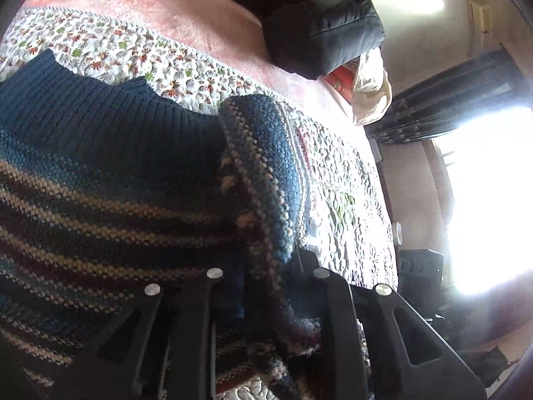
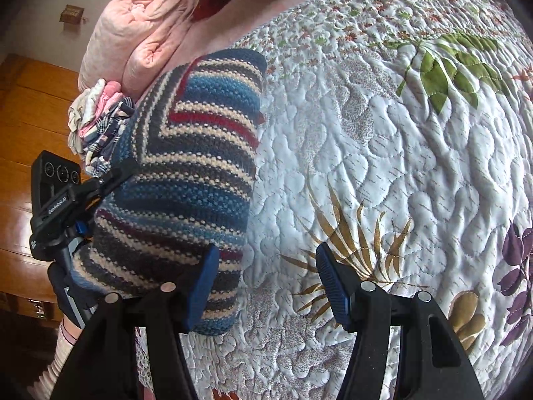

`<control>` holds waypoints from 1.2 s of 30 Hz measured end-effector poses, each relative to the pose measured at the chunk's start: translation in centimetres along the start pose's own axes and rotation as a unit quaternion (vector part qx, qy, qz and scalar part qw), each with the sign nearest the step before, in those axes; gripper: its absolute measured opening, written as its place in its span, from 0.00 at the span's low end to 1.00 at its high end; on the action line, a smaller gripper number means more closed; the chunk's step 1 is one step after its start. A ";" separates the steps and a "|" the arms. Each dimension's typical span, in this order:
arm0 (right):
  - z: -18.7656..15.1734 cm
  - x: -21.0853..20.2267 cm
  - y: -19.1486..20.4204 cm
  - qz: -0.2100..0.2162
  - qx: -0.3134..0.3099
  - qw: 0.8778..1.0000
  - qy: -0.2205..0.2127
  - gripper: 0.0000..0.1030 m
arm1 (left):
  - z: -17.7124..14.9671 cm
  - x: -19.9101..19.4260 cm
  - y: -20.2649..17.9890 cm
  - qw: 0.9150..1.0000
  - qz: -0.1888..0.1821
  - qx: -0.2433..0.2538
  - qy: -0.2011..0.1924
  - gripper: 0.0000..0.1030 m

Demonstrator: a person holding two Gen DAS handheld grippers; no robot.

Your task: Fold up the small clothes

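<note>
A striped knit sweater [image 1: 100,183] in blue, cream and dark red fills the left wrist view, its ribbed navy hem toward the top. My left gripper [image 1: 268,266] is shut on a bunched fold of it, and the fabric hides the fingertips. In the right wrist view the sweater [image 2: 186,166] stands folded and lifted off the quilt [image 2: 399,166], with the left gripper [image 2: 110,176] holding its left edge. My right gripper [image 2: 269,283] is open low over the quilt. Its left blue pad [image 2: 205,283] rests against the sweater's lower right edge, and nothing lies between the pads.
A rolled pink blanket [image 2: 143,33] and a small heap of clothes [image 2: 100,123] lie beyond the sweater. A dark padded jacket [image 1: 333,33] sits at the bed's far end. The wood floor [image 2: 23,133] lies off the bed's left edge. A ribbed pink sleeve [image 2: 60,360] shows at bottom left.
</note>
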State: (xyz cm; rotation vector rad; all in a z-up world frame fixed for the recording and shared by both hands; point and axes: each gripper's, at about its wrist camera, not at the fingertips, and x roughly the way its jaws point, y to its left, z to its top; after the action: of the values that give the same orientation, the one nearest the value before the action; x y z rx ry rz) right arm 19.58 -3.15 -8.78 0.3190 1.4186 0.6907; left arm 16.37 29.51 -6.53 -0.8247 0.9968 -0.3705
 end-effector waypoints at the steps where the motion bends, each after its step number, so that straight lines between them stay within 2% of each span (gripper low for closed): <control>1: 0.0 -0.1 0.4 -0.003 -0.008 1.000 -0.002 0.60 | 0.1 -0.4 -0.1 1.000 -0.005 0.000 -0.005 0.16; 5: 0.0 -0.3 2.4 -0.004 -0.032 0.999 -0.006 0.60 | 0.6 -2.3 -0.1 0.999 -0.019 -0.001 -0.026 0.16; 13: 0.2 0.6 5.6 0.012 -0.061 0.998 -0.002 0.60 | 2.0 -9.0 1.1 0.998 -0.005 0.012 -0.069 0.16; 18: 0.4 2.5 8.2 0.033 -0.074 0.997 0.009 0.61 | 2.6 -13.4 4.5 0.996 0.019 -0.006 -0.090 0.16; 26: 0.2 6.0 12.6 0.066 -0.100 0.992 0.038 0.62 | 2.7 -19.1 10.2 0.991 0.034 -0.050 -0.120 0.16; 36: -0.2 9.2 15.9 0.065 -0.119 0.988 0.069 0.62 | 1.3 -20.7 16.2 0.990 0.030 -0.083 -0.114 0.16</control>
State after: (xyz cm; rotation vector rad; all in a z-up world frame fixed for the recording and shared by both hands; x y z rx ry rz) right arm 15.46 14.65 -6.67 0.1802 1.4377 0.9953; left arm 5.42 53.45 -6.14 -0.9621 0.8438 -0.1387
